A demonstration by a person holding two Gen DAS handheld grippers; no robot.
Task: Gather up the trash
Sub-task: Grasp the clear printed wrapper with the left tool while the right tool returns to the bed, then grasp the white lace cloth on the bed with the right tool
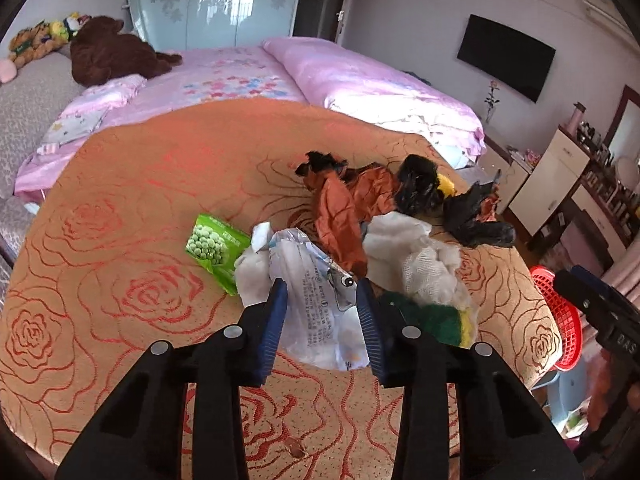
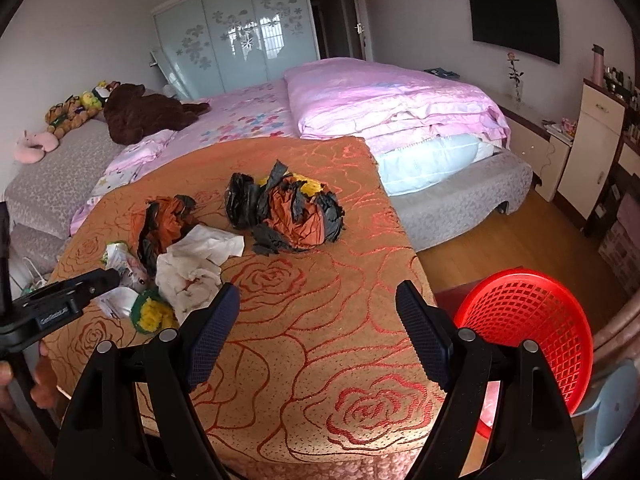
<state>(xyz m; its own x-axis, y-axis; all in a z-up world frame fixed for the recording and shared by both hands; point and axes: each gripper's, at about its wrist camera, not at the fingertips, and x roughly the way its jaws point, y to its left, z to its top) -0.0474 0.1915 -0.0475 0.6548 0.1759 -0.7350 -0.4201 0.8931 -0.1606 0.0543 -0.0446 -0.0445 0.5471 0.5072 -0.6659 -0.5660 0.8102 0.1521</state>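
Observation:
Trash lies on an orange rose-patterned tablecloth [image 1: 140, 208]. My left gripper [image 1: 322, 304] is open, its blue pads on either side of a crumpled white printed wrapper [image 1: 316, 304]; contact is unclear. Beside it lie a green pea packet [image 1: 214, 246], white tissue [image 1: 408, 252], a green-yellow sponge [image 1: 436, 318], and orange and black plastic bags [image 1: 352, 196]. My right gripper [image 2: 318, 320] is open and empty above the cloth's near right part. A red mesh basket [image 2: 532, 328] stands off the table's right edge. The bags [image 2: 296, 212] and tissue [image 2: 196, 268] show in the right wrist view.
A bed with pink bedding [image 2: 380, 96] lies behind the table, with stuffed toys [image 2: 136, 112] at its left. A dresser [image 2: 592, 140] stands at the right wall. Wooden floor [image 2: 520, 232] lies between bed and basket. A pale blue stool [image 2: 612, 412] stands under the basket.

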